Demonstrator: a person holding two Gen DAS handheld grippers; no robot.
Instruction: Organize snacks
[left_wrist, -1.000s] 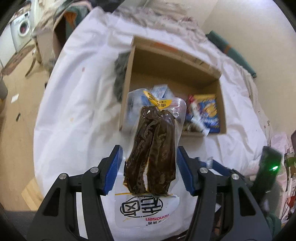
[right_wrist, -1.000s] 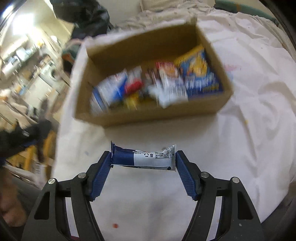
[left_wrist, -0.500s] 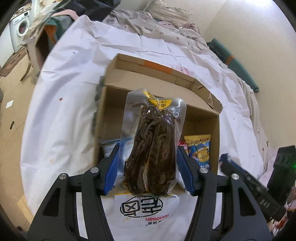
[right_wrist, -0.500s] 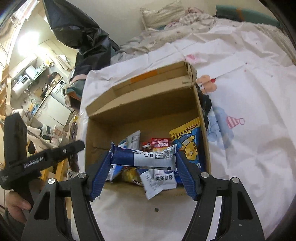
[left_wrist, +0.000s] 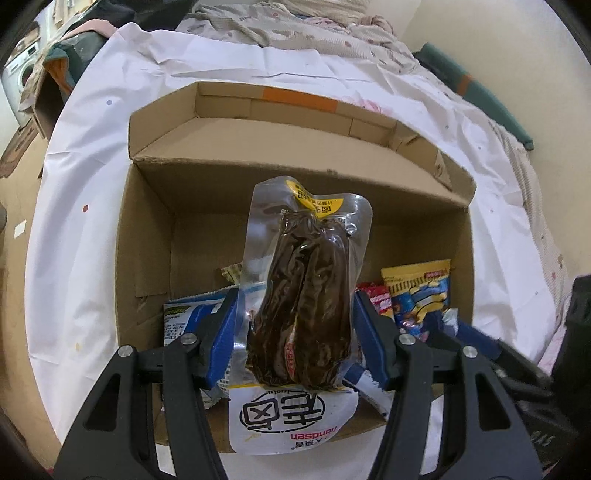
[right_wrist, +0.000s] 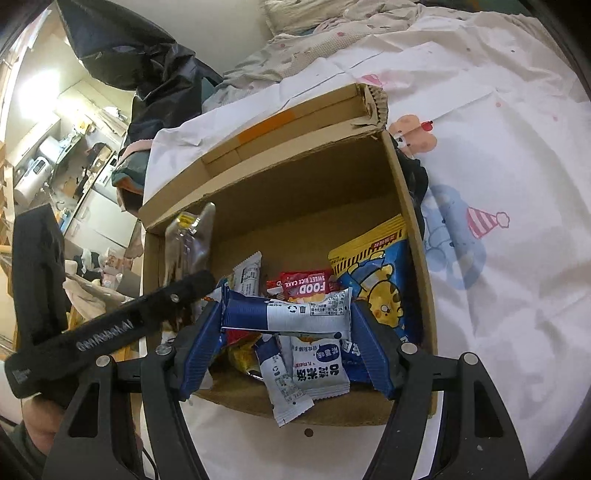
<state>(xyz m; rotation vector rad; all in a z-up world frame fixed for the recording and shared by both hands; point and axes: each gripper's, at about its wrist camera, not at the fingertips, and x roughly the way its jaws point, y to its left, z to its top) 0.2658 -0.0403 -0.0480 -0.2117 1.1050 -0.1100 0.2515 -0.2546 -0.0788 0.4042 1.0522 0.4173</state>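
Note:
My left gripper (left_wrist: 295, 325) is shut on a clear vacuum pouch of dark brown food (left_wrist: 303, 295) and holds it upright over the near left part of an open cardboard box (left_wrist: 147, 206). My right gripper (right_wrist: 286, 325) is shut on a blue and white snack bar (right_wrist: 288, 314), held crosswise over the box's near edge (right_wrist: 406, 184). The box holds several snack packets, among them a yellow and blue tiger bag (right_wrist: 380, 288) and a red rice cake pack (right_wrist: 304, 286). The left gripper's arm (right_wrist: 110, 325) shows at the left of the right wrist view.
The box sits on a bed with a white printed sheet (right_wrist: 498, 184). A rumpled blanket (left_wrist: 314, 29) lies at the far end. A black bag (right_wrist: 140, 62) and room clutter stand off the bed's left side. The wall (left_wrist: 517, 48) is at the right.
Both grippers have moved forward and down toward the box with their snacks. The box now fills both views, and the snacks hang over its inside.

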